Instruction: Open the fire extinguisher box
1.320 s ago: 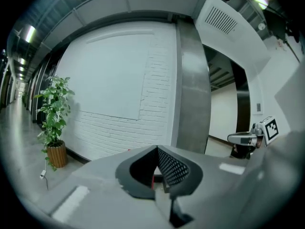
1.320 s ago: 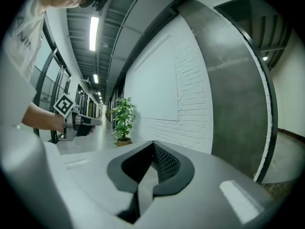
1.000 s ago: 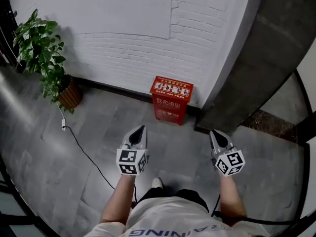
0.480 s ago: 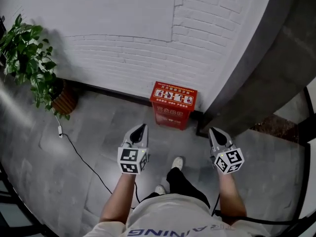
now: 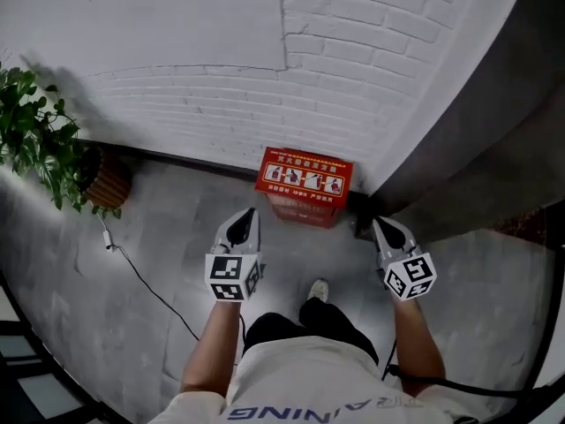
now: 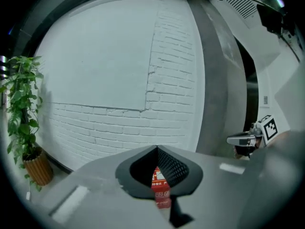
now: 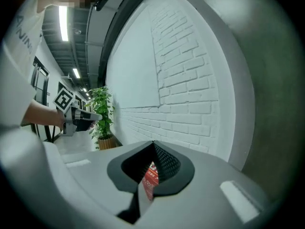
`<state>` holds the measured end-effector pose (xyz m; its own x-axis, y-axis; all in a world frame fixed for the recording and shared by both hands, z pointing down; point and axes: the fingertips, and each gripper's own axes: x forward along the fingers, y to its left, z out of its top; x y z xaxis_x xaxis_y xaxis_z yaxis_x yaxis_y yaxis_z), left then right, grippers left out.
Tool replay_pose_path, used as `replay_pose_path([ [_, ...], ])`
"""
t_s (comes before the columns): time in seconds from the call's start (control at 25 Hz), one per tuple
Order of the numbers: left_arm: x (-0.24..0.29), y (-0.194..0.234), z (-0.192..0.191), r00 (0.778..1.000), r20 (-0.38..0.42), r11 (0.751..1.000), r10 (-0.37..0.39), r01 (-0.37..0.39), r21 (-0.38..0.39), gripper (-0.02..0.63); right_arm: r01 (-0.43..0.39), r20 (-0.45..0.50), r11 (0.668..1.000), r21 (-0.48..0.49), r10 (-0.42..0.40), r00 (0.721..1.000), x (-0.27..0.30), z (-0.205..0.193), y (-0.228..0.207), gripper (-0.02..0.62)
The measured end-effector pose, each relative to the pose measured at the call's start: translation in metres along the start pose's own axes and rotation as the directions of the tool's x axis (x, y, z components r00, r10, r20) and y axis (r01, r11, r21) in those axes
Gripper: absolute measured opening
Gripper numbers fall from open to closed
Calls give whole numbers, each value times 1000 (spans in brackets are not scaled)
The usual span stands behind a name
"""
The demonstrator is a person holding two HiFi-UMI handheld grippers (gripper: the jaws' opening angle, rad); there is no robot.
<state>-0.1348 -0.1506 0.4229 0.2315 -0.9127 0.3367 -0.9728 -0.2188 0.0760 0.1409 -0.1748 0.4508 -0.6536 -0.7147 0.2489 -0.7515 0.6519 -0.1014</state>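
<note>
The red fire extinguisher box (image 5: 305, 185) stands on the grey floor against the white brick wall, its lid down with a printed label on top. Both grippers hover in the air short of it, touching nothing. My left gripper (image 5: 250, 213) is shut and points at the box's left front. The right gripper (image 5: 380, 224) is also shut and sits off the box's right side. A sliver of the box (image 6: 161, 185) shows below the closed tips in the left gripper view. The right gripper view likewise shows part of the box (image 7: 150, 178).
A potted plant (image 5: 48, 153) in a woven pot stands by the wall at left. From it a thin cable (image 5: 150, 283) runs across the floor tiles. A dark grey pillar (image 5: 477, 140) rises just right of the box. The person's shoe (image 5: 320, 290) is on the floor below the box.
The person has stepped towards the wall, so the box now lies nearer, just ahead of both grippers. The plant has slid to the left edge. Both grippers stay shut.
</note>
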Motion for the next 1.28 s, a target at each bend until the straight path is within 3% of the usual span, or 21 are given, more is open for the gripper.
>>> replay_pose_path([
  [0.2, 52, 11, -2, 999, -42, 1000, -19, 20, 12, 3, -6, -50, 1000, 21, 7, 999, 44, -21, -28, 6],
  [0.36, 95, 16, -15, 995, -58, 996, -76, 78, 34, 3, 18, -81, 1000, 21, -16, 997, 69, -46, -39, 6],
  [0.64, 159, 28, -99, 978, -125, 985, -167, 172, 30, 3, 102, -147, 994, 36, -96, 984, 112, -146, -64, 6],
  [0.84, 190, 38, -169, 971, -153, 982, -183, 186, 10, 3, 98, -170, 995, 33, -91, 981, 144, -216, -70, 21],
  [1.28, 220, 40, -249, 974, -122, 982, -188, 189, -3, 3, 132, -116, 991, 0, -131, 985, 155, -284, -78, 20],
])
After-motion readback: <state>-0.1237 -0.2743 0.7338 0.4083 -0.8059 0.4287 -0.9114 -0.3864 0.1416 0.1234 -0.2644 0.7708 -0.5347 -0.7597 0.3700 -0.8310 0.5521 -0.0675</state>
